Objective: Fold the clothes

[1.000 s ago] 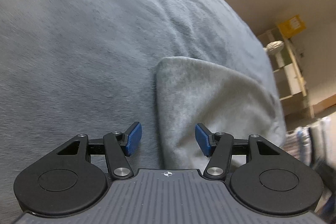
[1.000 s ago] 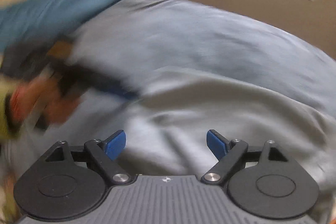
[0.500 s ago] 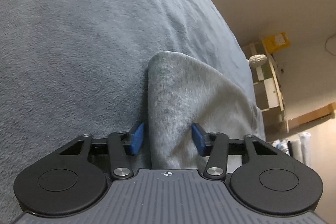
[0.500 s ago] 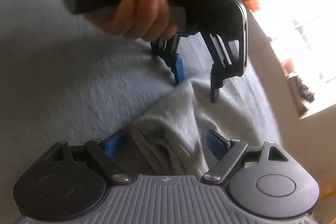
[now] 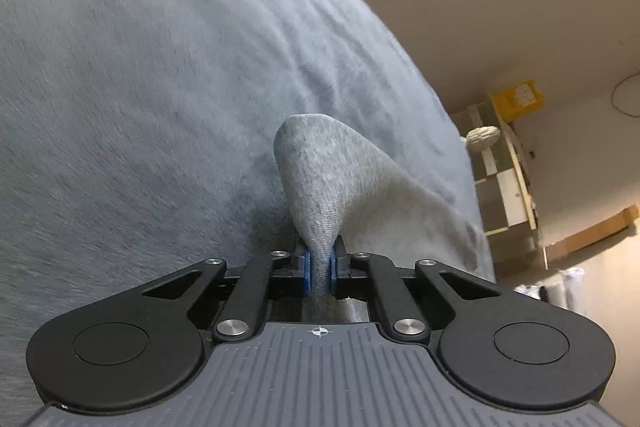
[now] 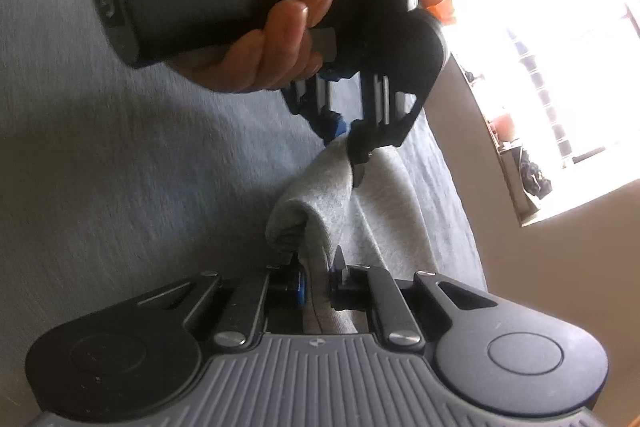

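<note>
A light grey garment (image 5: 332,187) lies on a blue-grey bed cover (image 5: 140,67). My left gripper (image 5: 320,273) has its jaws closing tight on a raised fold of it, and the blue pads press the cloth from both sides. In the right wrist view the same garment (image 6: 384,219) runs between my grippers. My right gripper (image 6: 318,283) is closing its jaws on a rolled edge, cloth pinched between the pads. Just beyond, the left gripper (image 6: 348,151), held by a person's hand (image 6: 272,39), pinches the far corner.
The bed cover (image 6: 120,167) spreads wide to the left in both views. Past the bed's right edge stand a beige wall, a shelf unit (image 5: 504,179) with a yellow box (image 5: 518,97) on top, and a bright window (image 6: 540,67).
Both grippers went from open to pinched on the grey garment. The right gripper swung down beside the left one and rolled, and the cloth now bunches up between the two.
</note>
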